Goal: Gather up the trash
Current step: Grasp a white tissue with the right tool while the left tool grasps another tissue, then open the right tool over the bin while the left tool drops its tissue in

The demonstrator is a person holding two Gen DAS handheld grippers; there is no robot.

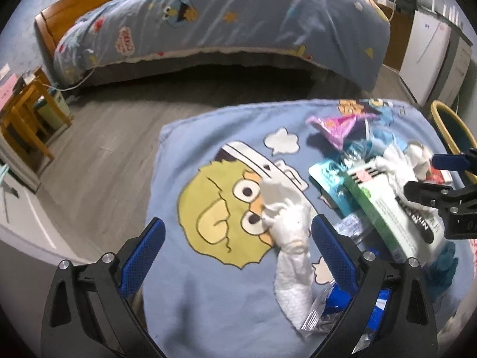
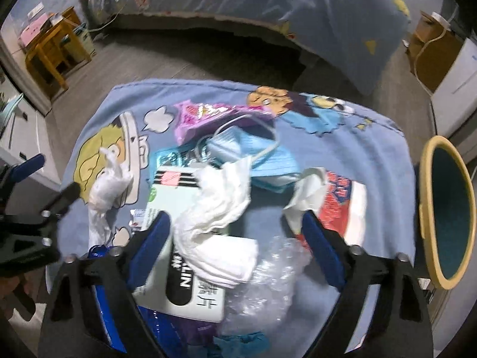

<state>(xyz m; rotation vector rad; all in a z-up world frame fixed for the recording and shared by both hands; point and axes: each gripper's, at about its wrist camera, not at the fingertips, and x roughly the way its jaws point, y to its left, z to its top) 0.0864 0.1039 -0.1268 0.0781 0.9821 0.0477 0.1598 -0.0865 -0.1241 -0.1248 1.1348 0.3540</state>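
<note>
A heap of trash lies on a blue cartoon cloth (image 1: 208, 283). In the left wrist view, my left gripper (image 1: 238, 226) is open, low over a crumpled white tissue (image 1: 286, 220) that lies inside its right finger, apart from the pads. My right gripper (image 2: 235, 219) is open astride a bigger white tissue (image 2: 217, 205) that lies on a green and white box (image 2: 167, 197). Around it lie a blue face mask (image 2: 256, 152), a pink wrapper (image 2: 202, 116), a red and white packet (image 2: 342, 203) and bubble wrap (image 2: 268, 271). The right gripper (image 1: 432, 179) also shows at the left wrist view's right edge.
A bin with a yellow rim (image 2: 429, 217) and a teal inside stands at the cloth's right edge. Beyond the cloth are grey floor (image 1: 113, 137) and a bed (image 1: 238, 21) with a matching blue cover. A wooden stool (image 1: 26, 119) stands far left and a white cabinet (image 1: 426, 56) far right.
</note>
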